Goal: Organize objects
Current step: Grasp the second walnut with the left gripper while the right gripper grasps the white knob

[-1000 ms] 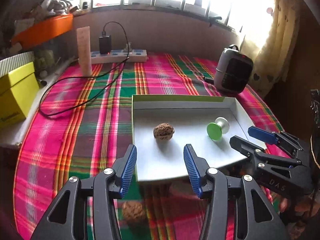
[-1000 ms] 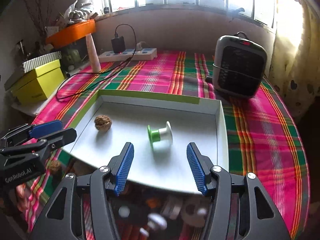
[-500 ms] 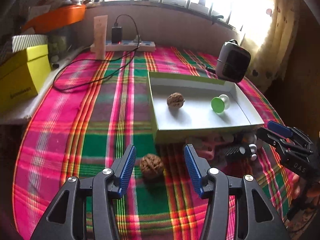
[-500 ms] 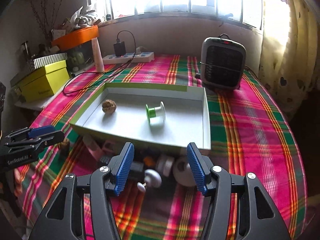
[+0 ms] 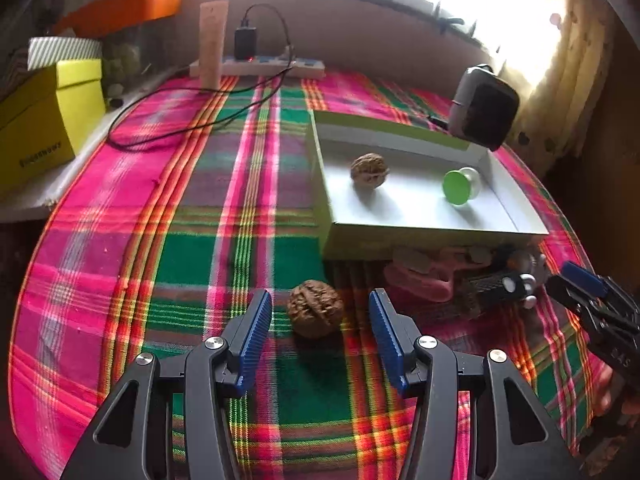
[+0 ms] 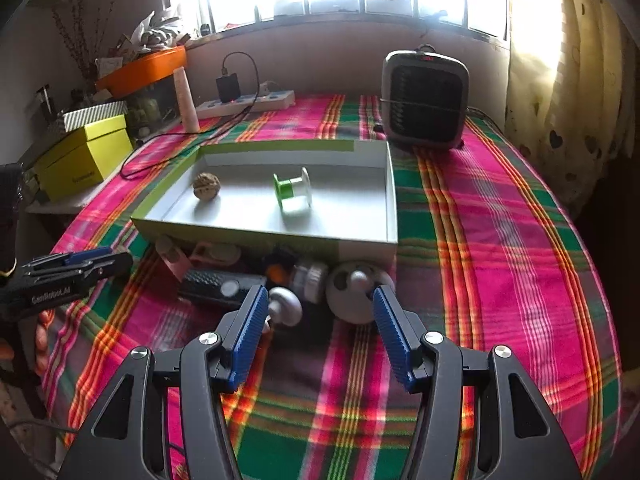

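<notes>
Holding my left gripper point(image 5: 320, 330) low over the plaid tablecloth point(image 5: 168, 248), I have its blue fingers spread wide with a loose walnut point(image 5: 315, 308) lying on the cloth between them, touching neither pad. Just beyond it, to the right, stands the shallow white tray point(image 5: 424, 236), which holds a second walnut point(image 5: 369, 171) at its left side and a green spool point(image 5: 460, 185) nearer its right wall. Along the tray's near wall a jumble of small things lies on the cloth, among them a black ribbed bar point(image 6: 218, 288), a white knob point(image 6: 285, 306) and a white ball point(image 6: 358, 292). My right gripper point(image 6: 320, 330) hangs just before that jumble, fingers equally wide apart and gripping nothing. A grey heater point(image 6: 425, 106) stands behind the tray's far right corner.
</notes>
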### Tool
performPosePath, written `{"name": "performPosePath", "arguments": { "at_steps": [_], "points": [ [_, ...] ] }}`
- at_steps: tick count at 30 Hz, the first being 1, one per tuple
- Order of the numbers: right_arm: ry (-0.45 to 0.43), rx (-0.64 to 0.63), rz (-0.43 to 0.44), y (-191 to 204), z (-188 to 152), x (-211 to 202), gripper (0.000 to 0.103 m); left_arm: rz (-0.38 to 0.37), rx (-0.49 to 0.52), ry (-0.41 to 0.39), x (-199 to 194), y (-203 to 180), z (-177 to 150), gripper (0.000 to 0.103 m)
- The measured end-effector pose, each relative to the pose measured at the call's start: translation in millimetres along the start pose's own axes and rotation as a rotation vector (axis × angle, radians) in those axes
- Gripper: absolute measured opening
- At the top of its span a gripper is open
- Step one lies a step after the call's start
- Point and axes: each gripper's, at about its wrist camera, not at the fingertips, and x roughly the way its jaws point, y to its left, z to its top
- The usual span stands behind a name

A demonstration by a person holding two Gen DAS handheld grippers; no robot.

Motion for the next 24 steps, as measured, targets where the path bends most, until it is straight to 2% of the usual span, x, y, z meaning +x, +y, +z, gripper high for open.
{"name": "performPosePath", "arguments": {
  "at_steps": [6, 8, 12, 24],
  "points": [
    [0.024, 0.018, -0.002, -4.2, -6.9, 3.3, 0.056, 0.002, -0.013, -0.001, 2.6, 1.7, -0.4, 0.047],
    [0.018, 0.018, 0.018, -3.3, -8.5, 2.1, 0.056, 0.011, -0.014, -0.005, 2.9, 1.9, -0.5, 0.038],
    [0.024, -0.001, 0.043, 3.9, -9.6, 4.8, 0.056, 0.020, -0.008, -0.010, 3.4, 2.1, -0.9, 0.028],
    [0.057, -0.020, 0.094, 14.3, -6.4, 18.8, 0.056, 0.003, -0.002, -0.011, 2.6, -1.6, -3.1, 0.027]
  ]
}}
